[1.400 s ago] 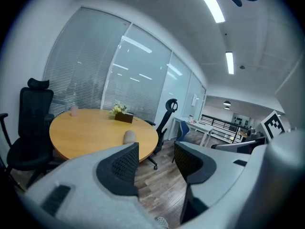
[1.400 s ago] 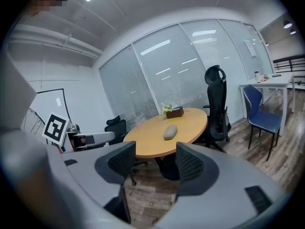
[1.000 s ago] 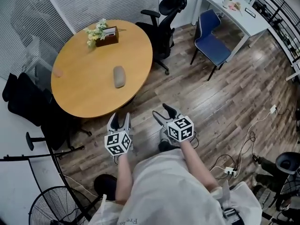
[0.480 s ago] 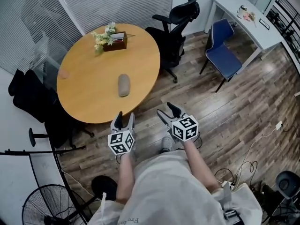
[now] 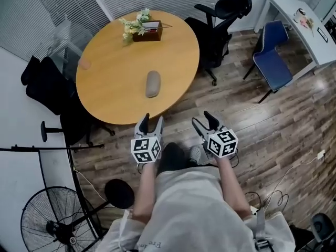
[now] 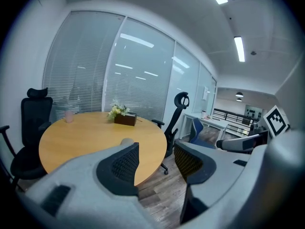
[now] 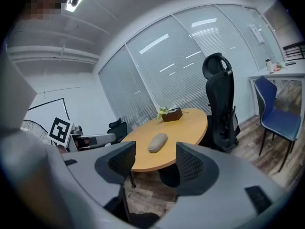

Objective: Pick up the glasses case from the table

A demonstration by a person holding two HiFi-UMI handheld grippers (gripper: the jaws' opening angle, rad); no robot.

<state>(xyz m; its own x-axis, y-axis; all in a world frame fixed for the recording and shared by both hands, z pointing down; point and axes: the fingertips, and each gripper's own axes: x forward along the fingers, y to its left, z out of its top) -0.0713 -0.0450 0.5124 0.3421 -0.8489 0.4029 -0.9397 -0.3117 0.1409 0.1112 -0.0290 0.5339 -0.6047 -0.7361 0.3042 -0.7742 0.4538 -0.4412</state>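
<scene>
On the round wooden worktop point(image 5: 113, 91), the glasses case point(image 5: 153, 83) lies alone on the half nearer the person, long axis running roughly away from them. It sits well apart from the flower box point(image 5: 146, 29) at the far rim.

Left tongs point(image 5: 151, 119): jaws wide, nothing between them. They are held over the floor, just short of the worktop's near edge.
Right tongs point(image 5: 202, 118): jaws wide, also empty. They are over the floor beside the left ones. In the right gripper view the case shows far off, through the gap between the jaws.
Neither is near the case; the pick has not begun.

Handling (judgement):
- Grey-beige, oblong, with rounded ends and a domed top.
- Probably a stiff shell, light, and not fragile under a moderate squeeze.
- The covering looks matte, so grip should be fair, though the curved top could let the pads ride up.

Where to hold: across the short width at mid-length, with the pads low on the two long sides. Avoid the tapered ends, where it could pivot or squirt out. Jaw opening looks ample for the width.
</scene>
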